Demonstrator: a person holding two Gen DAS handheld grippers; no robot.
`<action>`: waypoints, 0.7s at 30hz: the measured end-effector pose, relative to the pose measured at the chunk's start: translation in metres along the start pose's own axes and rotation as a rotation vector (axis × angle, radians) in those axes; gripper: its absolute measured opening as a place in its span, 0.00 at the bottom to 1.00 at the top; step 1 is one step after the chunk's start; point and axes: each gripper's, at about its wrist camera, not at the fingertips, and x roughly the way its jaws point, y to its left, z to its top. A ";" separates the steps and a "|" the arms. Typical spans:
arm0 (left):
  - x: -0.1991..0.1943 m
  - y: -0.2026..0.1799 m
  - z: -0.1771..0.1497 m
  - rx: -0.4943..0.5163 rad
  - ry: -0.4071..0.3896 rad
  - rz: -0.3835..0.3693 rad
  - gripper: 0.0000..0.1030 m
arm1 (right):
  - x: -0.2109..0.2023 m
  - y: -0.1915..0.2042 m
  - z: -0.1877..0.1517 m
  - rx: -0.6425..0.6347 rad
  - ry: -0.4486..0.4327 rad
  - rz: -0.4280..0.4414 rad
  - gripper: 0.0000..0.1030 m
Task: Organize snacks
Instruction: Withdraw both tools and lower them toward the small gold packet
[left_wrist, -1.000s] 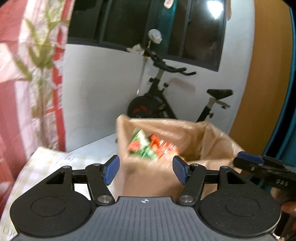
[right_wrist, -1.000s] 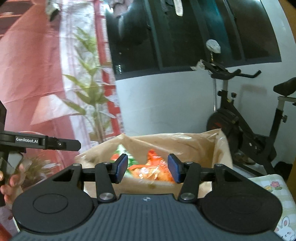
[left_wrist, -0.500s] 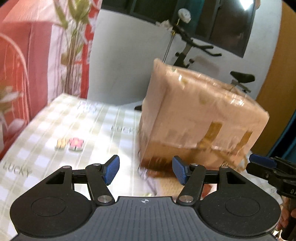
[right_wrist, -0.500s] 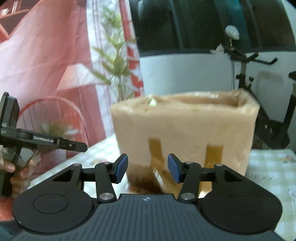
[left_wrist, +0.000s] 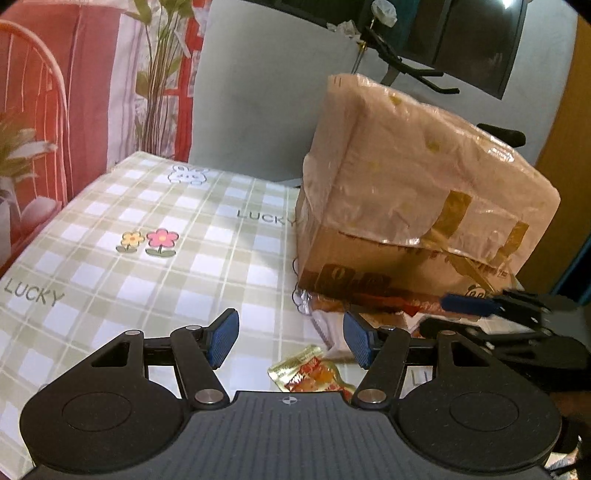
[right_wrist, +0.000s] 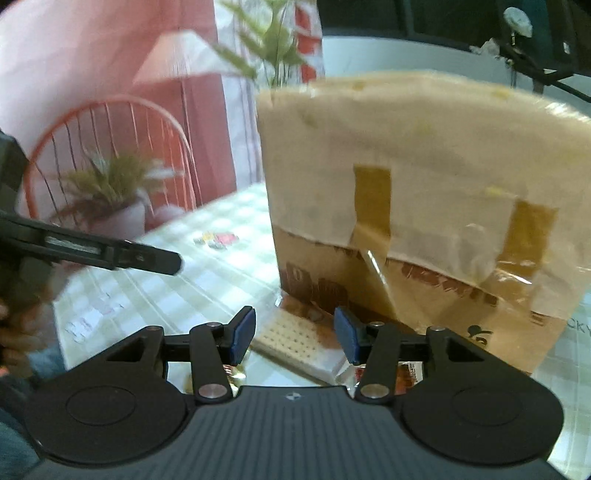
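Snacks lie on the checked tablecloth (left_wrist: 159, 236) at the foot of the tall box (left_wrist: 417, 206), and that crowding is my main worry. My left gripper (left_wrist: 290, 341) has its jaws about half apart with nothing between the pads; a gold packet (left_wrist: 310, 374) lies on the cloth just below and between them, untouched. My right gripper (right_wrist: 293, 334) is likewise part open and holds nothing, pointing down at a white perforated pack (right_wrist: 295, 341) that rests against the base of the box. More wrappers sit beside it, one red-printed (right_wrist: 410, 373), partly hidden under my fingers.

From the left camera I see the right gripper's blue fingertip (left_wrist: 467, 304) very near the box's lower edge, and the two grippers are close together. If both go for the pile at once, I judge they could knock each other or shove the packs under the box.

The box is wrapped in loose plastic with tape strips, and looks light for its height. A push at its base could tip or slide it, spilling whatever is inside; I cannot see the contents from here.

The packs are thin, flat and glossy. Pads closing from above may slide off or pinch two at once. The right view is blurred, so edges are hard to judge.
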 end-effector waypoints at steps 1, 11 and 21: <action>0.001 0.000 -0.002 -0.001 0.003 0.001 0.63 | 0.007 -0.001 0.001 -0.011 0.013 -0.017 0.49; 0.009 0.004 -0.011 -0.014 0.041 0.006 0.63 | 0.058 -0.009 0.002 -0.048 0.087 -0.149 0.41; 0.012 -0.003 -0.021 -0.006 0.080 -0.017 0.62 | 0.057 -0.016 -0.003 -0.001 0.084 -0.153 0.14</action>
